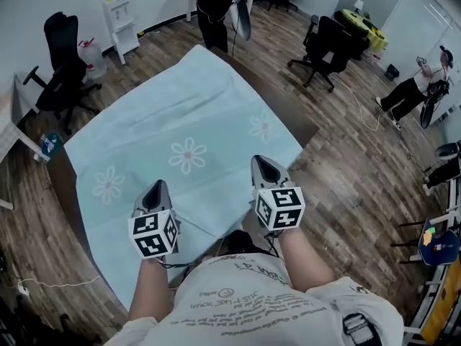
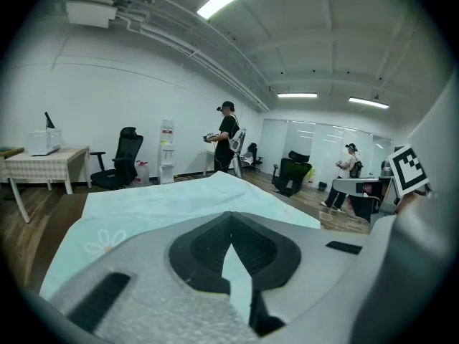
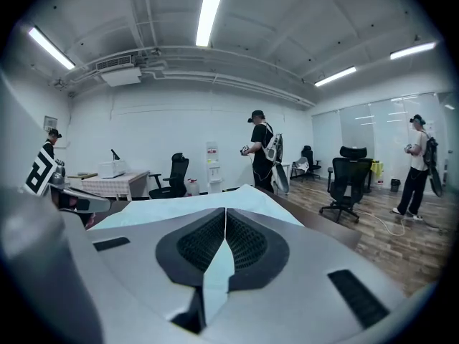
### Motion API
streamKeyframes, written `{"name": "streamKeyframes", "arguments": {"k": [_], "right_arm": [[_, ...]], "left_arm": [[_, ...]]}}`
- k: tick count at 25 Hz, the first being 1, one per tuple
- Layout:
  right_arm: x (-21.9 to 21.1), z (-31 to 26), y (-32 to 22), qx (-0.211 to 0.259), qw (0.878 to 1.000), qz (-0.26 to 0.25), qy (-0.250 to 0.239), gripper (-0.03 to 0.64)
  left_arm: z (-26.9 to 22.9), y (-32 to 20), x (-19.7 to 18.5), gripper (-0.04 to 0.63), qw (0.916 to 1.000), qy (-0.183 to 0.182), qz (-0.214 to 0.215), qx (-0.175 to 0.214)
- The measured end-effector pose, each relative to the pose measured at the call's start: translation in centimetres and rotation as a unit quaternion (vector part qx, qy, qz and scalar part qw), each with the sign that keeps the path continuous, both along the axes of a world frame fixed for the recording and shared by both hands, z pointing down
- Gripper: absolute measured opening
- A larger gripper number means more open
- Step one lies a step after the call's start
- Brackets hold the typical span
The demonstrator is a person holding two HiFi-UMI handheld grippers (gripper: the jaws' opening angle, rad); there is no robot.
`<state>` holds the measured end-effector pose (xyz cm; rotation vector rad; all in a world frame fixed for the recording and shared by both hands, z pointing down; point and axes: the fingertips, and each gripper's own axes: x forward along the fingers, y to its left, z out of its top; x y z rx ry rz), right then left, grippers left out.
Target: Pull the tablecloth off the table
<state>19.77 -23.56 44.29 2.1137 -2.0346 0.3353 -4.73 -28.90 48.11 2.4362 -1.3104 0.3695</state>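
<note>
**Both grippers clamped on the near edge of the cloth**

The pale aqua fabric tablecloth with white daisy prints [image 1: 187, 114] lies spread over a dark brown table [image 1: 308, 132]. It sits askew on the top: one corner points away from the holder to the far end, and bare wood shows along the right side and the left edge. Its length appears to run from the holder outward to that far corner. The near edge is gathered and lifted where the grippers have it.

The left gripper [image 1: 156, 187] is closed tight on that near edge. Its own view shows a thin strip of the aqua cloth pinched between the dark pads [image 2: 247, 246]. The right gripper [image 1: 266, 166], beside it to the right, is likewise closed on the edge, with a fold of cloth caught between its ribbed pads [image 3: 247, 246].

Just beyond the far corner stands a person in black clothes [image 1: 212, 9]. A black office chair [image 1: 61, 71] sits near the table's left side and another black office chair [image 1: 328, 45] stands well apart on the wood-plank floor [image 1: 346, 179]. A white shelf unit [image 1: 119, 16] stands against the wall.
</note>
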Motion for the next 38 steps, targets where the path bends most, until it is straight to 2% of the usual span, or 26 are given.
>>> {"name": "streamKeyframes", "arguments": {"k": [5, 10, 18, 24, 25, 27, 28, 30, 31, 35, 38], "right_arm": [[1.0, 0.5, -4.1, -0.006, 0.999, -0.038, 0.001, 0.014], [2.9, 2.2, -7.8, -0.025, 0.998, -0.062, 0.009, 0.014], [6.8, 7.0, -13.0, -0.079, 0.992, -0.098, 0.013, 0.014], [11.5, 12.2, -15.8, -0.122, 0.986, -0.116, 0.015, 0.015], [12.5, 13.2, -16.2, -0.131, 0.985, -0.111, 0.013, 0.015], [14.3, 15.0, -17.0, -0.153, 0.983, -0.104, 0.013, 0.017], [15.1, 15.9, -17.3, -0.165, 0.981, -0.103, 0.015, 0.028], [16.3, 17.7, -17.8, -0.189, 0.976, -0.106, 0.025, 0.115], [17.0, 18.5, -18.0, -0.2, 0.973, -0.107, 0.031, 0.13], [19.6, 21.3, -18.2, -0.239, 0.966, -0.089, 0.038, 0.238], [20.7, 23.2, -17.8, -0.27, 0.959, -0.08, 0.022, 0.272]], "left_arm": [[1.8, -2.2, -1.5, 0.012, 0.9978, -0.025, -0.059, -0.018], [4.1, -4.1, -2.6, 0.012, 0.9909, -0.058, -0.113, -0.042], [9.2, -5.3, -4.8, 0.014, 0.9695, -0.103, -0.201, -0.096], [12.4, -5.8, -5.2, 0.018, 0.9545, -0.129, -0.241, -0.121], [13.2, -6.0, -5.5, 0.035, 0.9522, -0.132, -0.243, -0.129], [15.0, -6.2, -6.2, 0.116, 0.9461, -0.137, -0.251, -0.152], [15.8, -6.2, -6.6, 0.132, 0.9421, -0.141, -0.257, -0.163], [17.2, -6.1, -7.5, 0.156, 0.9332, -0.15, -0.274, -0.177], [17.8, -6.0, -7.8, 0.17, 0.9291, -0.154, -0.282, -0.183], [20.7, -5.1, -8.2, 0.257, 0.9187, -0.154, -0.29, -0.22], [22.6, -3.9, -8.2, 0.285, 0.91, -0.157, -0.287, -0.254]]}}
